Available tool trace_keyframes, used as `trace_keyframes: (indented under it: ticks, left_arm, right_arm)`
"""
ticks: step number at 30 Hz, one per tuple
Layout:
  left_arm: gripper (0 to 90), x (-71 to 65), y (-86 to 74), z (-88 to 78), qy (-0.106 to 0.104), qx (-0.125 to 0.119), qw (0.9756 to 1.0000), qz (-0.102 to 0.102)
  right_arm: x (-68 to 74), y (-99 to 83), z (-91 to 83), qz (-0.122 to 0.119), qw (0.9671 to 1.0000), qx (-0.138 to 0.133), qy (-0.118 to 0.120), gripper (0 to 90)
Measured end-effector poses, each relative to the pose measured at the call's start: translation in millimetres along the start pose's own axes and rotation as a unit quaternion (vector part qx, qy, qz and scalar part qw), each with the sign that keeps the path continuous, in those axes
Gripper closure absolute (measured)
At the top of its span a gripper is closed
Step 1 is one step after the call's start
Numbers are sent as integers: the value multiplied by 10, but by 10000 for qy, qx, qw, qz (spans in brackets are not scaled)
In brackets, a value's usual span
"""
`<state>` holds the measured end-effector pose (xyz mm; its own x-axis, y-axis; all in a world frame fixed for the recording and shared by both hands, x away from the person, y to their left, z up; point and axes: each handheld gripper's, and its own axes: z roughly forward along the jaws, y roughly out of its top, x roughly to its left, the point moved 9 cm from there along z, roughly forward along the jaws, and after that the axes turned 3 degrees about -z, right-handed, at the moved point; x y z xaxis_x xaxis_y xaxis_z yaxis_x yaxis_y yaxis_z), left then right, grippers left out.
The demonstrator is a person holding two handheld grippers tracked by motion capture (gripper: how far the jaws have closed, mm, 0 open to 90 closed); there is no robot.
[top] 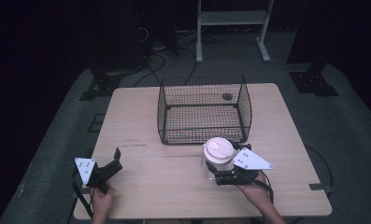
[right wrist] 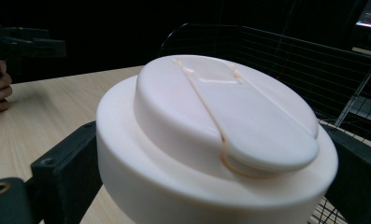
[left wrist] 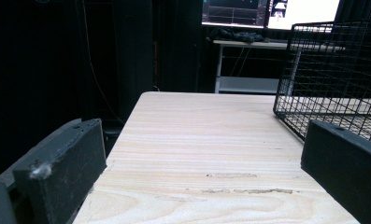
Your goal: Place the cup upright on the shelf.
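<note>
Two jaws of the right gripper (top: 219, 176) clamped the jar (top: 214, 161) from either side under its white lid (right wrist: 220, 135), just in front of the wire basket (top: 203, 112). Well apart, the left gripper (top: 114, 158) sat wide open over bare table (left wrist: 211, 149), holding nothing.

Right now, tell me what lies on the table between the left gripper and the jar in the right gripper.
Nothing: in the high view only bare wooden table separates the left gripper from the white-lidded jar held by the right gripper.

Right hand-held gripper (top: 219, 169) clamping white-lidded jar (top: 217, 157), near wire basket (top: 203, 112)
</note>
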<state>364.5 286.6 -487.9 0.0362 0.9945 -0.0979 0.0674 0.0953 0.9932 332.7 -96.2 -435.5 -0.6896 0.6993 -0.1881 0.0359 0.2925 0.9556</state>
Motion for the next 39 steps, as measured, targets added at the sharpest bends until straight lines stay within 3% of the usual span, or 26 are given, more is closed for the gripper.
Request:
trace_keyframes:
  ticks: [9,13,17,33,39]
  left_arm:
    - [0,3,1,0,-4,-5,10000,-11]
    - [0,2,1,2,-6,-7,10000,-19]
    - [0,3,1,2,-3,-7,10000,-22]
    - [0,2,1,1,-6,-5,10000,-19]
    - [0,2,0,0,-8,-2,10000,-11]
  right_arm:
    - [-12,9,-9,-5,9999,122,16,42]
    - [-40,24,-22,-77,9998,164,-93,43]
    - [-67,71,-38,16,9999,124,-28,43]
    - [-162,434,22,-170,9998,40,46,43]
    - [-237,698,57,-253,9997,-44,32,43]
